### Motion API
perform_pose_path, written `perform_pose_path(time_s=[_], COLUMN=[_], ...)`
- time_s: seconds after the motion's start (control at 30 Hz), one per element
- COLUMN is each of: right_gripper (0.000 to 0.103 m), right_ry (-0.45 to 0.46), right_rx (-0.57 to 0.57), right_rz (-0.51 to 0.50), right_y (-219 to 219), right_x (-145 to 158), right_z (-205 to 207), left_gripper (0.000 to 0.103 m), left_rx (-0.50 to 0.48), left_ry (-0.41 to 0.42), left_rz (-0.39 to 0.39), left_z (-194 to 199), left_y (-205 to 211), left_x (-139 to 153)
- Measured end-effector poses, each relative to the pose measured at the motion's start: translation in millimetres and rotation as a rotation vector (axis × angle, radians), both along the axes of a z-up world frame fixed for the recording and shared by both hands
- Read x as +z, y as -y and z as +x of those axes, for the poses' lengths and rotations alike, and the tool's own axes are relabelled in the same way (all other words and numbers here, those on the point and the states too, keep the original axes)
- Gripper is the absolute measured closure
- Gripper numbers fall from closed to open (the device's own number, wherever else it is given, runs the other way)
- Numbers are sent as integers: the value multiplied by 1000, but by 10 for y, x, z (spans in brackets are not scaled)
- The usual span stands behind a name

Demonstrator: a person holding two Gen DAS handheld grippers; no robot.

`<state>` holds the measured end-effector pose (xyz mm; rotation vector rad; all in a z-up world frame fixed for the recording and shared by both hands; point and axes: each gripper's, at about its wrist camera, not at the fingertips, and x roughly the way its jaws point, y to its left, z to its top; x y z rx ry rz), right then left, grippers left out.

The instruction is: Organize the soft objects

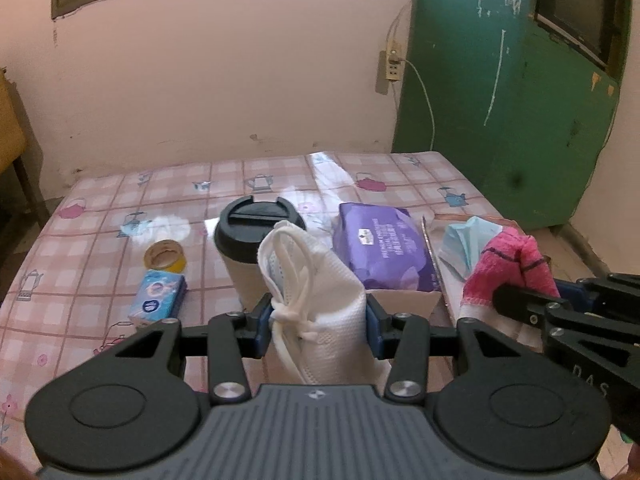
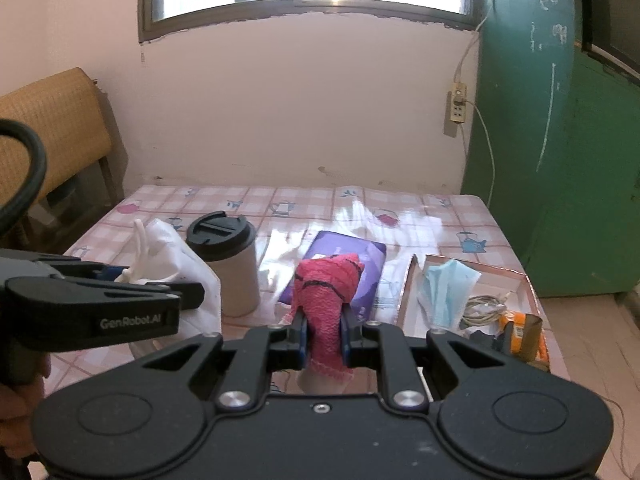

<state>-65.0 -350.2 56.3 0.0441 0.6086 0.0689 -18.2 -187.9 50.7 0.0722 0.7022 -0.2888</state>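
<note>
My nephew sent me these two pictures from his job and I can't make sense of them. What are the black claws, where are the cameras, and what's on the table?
There is no robot. A person holds a two-finger gripper in each hand, and each gripper carries a wide-angle camera looking along its fingers. One picture is from the left gripper, shut on a white mask. The other is from the right gripper, shut on a pink cloth. Each gripper also shows at the edge of the other's picture. On the table are a lidded cup, a purple pack, a tape roll, a small tissue pack, and an open box with a blue mask in it.
</note>
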Motion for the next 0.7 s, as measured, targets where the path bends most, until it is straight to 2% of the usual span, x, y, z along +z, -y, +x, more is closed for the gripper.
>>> perform_pose_path(time_s=[0.7], right_gripper=[84], right_ry=[-6], right_rx=[-119], right_rz=[-9], right_y=[493], right_x=[-2], right_z=[-187], left_gripper=[57], left_rx=[-103], left_ry=[-13], left_rz=[-10], left_z=[-20], left_y=[493], left_x=[-41])
